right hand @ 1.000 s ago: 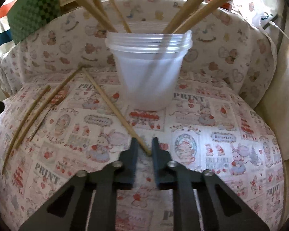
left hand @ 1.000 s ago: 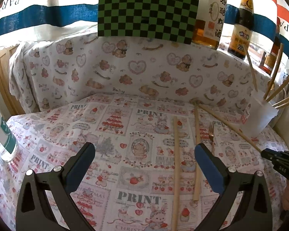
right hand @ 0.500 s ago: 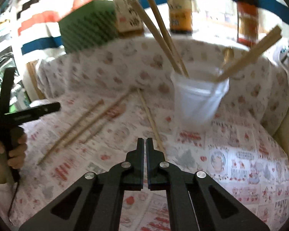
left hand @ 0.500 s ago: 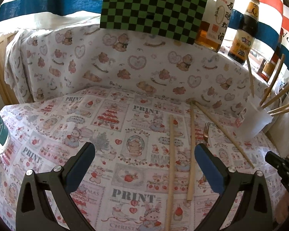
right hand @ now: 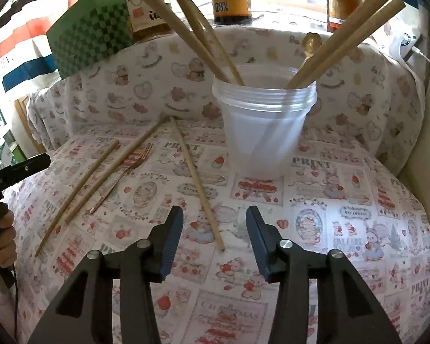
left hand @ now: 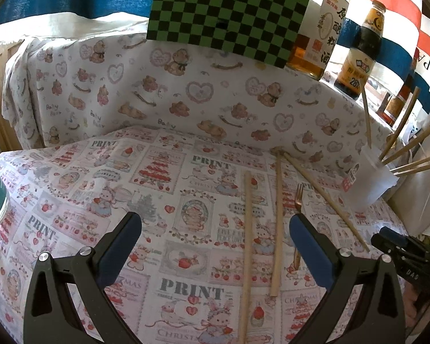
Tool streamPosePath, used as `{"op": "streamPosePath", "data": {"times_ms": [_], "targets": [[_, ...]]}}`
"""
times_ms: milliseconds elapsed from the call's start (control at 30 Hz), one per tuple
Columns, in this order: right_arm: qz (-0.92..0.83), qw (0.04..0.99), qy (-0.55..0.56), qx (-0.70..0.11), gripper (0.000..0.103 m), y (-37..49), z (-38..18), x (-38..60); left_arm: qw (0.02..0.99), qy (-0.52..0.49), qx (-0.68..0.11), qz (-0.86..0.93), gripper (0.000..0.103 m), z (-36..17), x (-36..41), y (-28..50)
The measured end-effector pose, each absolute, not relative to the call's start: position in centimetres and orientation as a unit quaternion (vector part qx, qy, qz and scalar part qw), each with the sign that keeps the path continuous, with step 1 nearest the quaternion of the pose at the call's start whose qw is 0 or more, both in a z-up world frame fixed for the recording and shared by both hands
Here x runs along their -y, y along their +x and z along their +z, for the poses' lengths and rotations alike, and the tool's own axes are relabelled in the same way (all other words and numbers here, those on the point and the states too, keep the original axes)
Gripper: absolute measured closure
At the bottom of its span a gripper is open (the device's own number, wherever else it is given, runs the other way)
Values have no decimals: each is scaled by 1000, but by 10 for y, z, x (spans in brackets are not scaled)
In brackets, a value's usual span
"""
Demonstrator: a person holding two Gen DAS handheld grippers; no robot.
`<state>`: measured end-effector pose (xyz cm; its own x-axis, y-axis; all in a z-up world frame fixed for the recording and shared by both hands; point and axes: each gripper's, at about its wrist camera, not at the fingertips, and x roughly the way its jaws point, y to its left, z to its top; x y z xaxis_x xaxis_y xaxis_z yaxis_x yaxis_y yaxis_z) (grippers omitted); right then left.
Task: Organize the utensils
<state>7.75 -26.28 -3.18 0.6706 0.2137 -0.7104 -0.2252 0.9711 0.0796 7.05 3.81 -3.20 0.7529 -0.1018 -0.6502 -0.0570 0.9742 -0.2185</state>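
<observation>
Right tool [right hand: 214, 240] has just been opening: its jaws were pressed together half a second ago and now stand spread, nothing between them, with the near end of one chopstick [right hand: 196, 177] lying on the tabletop [right hand: 344, 200] just ahead of the gap. Scene left to right, right wrist view: the person's hand [right hand: 3, 240] on the left tool's grip at the far left edge; two chopsticks [right hand: 80, 186] lying near-parallel with a small fork [right hand: 123, 172] just beside them; then the lone chopstick angled from the far wall toward the right tool; then the plastic cup [right hand: 265, 132] at right-centre, already holding several chopsticks and what looks like a spoon handle. Left tool [left hand: 215, 246] is spread and empty, hovering over the printed cloth, with the two parallel chopsticks running between its fingers in its own view but not touched. Read: spread jaws lined up on the lone chopstick suggest that's the next pick, destination the cup. Three chopsticks and the fork remain loose, so the job looks past halfway. Risk: a thin round stick on soft cloth may roll or slip as the pads close.
</observation>
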Motion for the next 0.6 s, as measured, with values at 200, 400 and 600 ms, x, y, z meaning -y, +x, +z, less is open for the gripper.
{"op": "streamPosePath", "data": {"times_ms": [200, 400, 600], "targets": [[108, 905, -19, -411, 55, 87, -44, 253, 929, -106, -353, -11, 1, -33, -36, 71], [89, 895, -37, -435, 75, 103, -53, 240, 930, -87, -358, -6, 1, -37, -29, 75], [92, 894, -47, -435, 95, 92, -54, 240, 932, -77, -354, -6, 1, -36, -27, 72]]}}
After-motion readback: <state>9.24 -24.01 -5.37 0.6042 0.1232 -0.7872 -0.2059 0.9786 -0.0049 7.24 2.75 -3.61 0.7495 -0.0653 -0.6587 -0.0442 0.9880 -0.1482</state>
